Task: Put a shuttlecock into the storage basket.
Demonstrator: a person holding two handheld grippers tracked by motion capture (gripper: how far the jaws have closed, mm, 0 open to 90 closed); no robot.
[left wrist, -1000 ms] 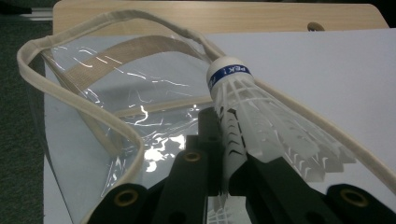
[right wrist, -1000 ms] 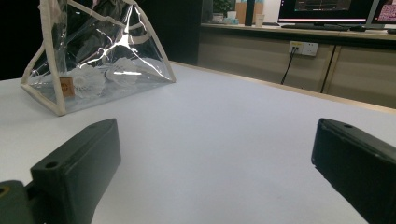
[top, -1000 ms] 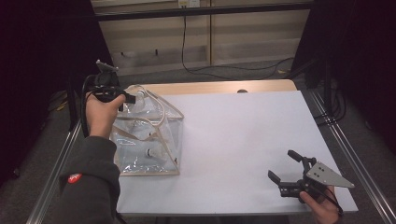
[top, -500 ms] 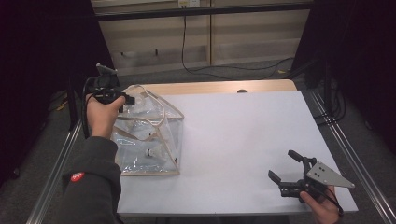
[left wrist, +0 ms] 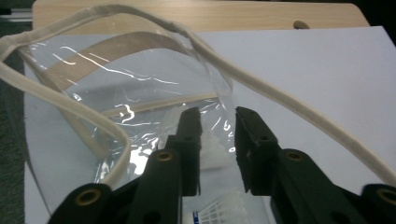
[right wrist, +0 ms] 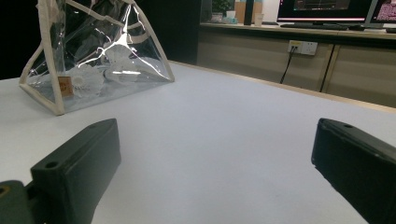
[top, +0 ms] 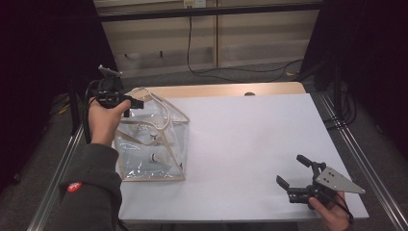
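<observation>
The clear plastic bag (top: 151, 144) with cream piping stands on the left part of the desk (top: 250, 144), and white shuttlecocks (right wrist: 86, 79) lie inside it. The left gripper (top: 137, 103) hovers at the bag's open top, near its cream handle (left wrist: 289, 112). Its fingers (left wrist: 189, 135) have just been opening and now stand a narrow gap apart. The thin plastic edge sits in or just behind that gap, but the pads do not seem to press on it, so I judge the bag released rather than held.

The right gripper (top: 293, 175) rests low at the near right corner of the desk, well apart from the bag, its fingers (right wrist: 79, 163) spread wide with nothing between them.

What could go wrong: the bag is soft and light, and its mouth and handle loops lie close around the left fingers. If that hand pulls away at an angle, a finger could snag the loop or the film and tip the bag, spilling the shuttlecocks. With the right gripper so far off, nothing steadies the bag's base.

The desk has a pale, matte white top with a wooden strip at the far edge. Beyond it are a beige panelled wall (top: 250, 38) with sockets and a trailing black cable (top: 231, 72); the room's sides are dark.
</observation>
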